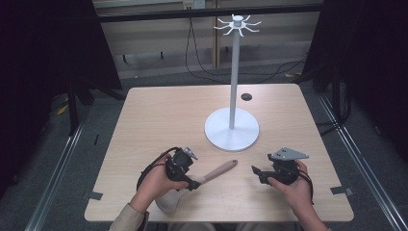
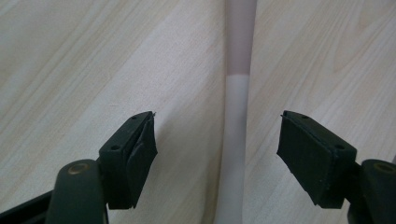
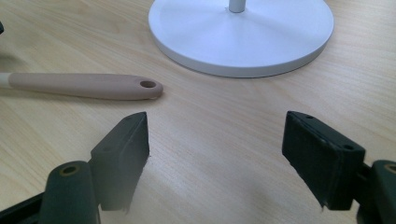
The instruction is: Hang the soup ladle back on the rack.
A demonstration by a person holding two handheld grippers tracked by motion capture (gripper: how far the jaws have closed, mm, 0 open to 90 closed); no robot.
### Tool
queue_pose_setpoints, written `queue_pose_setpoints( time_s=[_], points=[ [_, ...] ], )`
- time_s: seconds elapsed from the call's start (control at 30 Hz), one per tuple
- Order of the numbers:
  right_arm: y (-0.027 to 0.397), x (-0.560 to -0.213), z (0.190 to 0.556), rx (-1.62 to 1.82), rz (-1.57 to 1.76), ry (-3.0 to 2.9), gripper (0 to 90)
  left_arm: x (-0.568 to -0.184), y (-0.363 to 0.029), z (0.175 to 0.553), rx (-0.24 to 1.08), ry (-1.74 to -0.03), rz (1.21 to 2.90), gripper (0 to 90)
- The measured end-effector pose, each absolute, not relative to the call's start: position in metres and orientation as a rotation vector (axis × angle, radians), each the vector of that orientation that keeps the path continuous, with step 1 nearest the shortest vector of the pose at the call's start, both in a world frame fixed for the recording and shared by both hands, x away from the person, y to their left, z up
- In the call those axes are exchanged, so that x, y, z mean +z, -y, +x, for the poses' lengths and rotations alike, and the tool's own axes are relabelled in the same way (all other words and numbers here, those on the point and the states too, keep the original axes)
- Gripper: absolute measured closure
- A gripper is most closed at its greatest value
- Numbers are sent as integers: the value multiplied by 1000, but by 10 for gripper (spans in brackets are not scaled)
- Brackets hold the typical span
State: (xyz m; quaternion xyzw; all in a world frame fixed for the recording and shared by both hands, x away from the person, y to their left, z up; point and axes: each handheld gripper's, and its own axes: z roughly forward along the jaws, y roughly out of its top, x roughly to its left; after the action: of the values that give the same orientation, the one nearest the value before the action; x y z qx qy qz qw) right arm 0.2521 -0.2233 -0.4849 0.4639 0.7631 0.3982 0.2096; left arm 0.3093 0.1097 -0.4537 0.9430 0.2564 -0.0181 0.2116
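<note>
Left gripper [image 1: 192, 183]: lower left of centre in the high view, held in the person's left hand [image 1: 159, 180]; its jaws are spread wide and straddle the utensil's handle without touching it, as the left gripper view shows.

Utensil [image 1: 211, 174]: a spatula or spoon lying flat on the bench [image 1: 159, 113], in the lower middle of the high view. Its pale head sits at the near edge under the left hand, and the pinkish-brown handle runs up and to the right. In the left gripper view [image 2: 236, 140] the white neck passes up the middle of the frame, between the jaws, into the darker grip.

Hanging hole [image 3: 148, 84]: at the handle's tip, upper left of the right gripper view.

Stand [image 1: 232, 129]: a white round base right of centre, with a thin pole rising to a ring of hooks [image 1: 237, 25] at the top of the frame. Nothing hangs there.

Right gripper [image 1: 256, 172]: lower right, in the right hand [image 1: 293, 185], jaws spread and empty, pointing towards the handle tip and just short of it.

Step in hand: by my reckoning, the left gripper is lined up to take the utensil by its neck; no grasp has been made.

Next move: probably lower slightly and close on the neck squarely, so that the handle does not roll. Hanging the hole on a hook looks like the aim, but that is a guess.
</note>
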Motion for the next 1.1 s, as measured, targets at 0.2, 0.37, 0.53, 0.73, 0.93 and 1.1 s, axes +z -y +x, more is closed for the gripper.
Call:
queue_pose_setpoints(
  time_s=[0.2,0.37,0.53,0.73,0.93,1.1],
  points=[
    [223,-485,252,1107,1292,-2121,229,-458,-107,310,-84,-710,2644,326],
    [222,-486,252,1105,1293,-2122,229,-460,-104,309,-80,-707,2663,429],
    [221,-486,253,1102,1295,-2123,229,-466,-96,309,-90,-692,2699,499],
    [222,-485,253,1111,1298,-2116,226,-467,-93,311,-134,-682,2728,705],
    [222,-485,253,1109,1296,-2120,222,-467,-90,309,-121,-662,2737,785],
    [224,-485,253,1113,1291,-2118,221,-456,-100,313,-74,-667,2676,786]
  ],
)
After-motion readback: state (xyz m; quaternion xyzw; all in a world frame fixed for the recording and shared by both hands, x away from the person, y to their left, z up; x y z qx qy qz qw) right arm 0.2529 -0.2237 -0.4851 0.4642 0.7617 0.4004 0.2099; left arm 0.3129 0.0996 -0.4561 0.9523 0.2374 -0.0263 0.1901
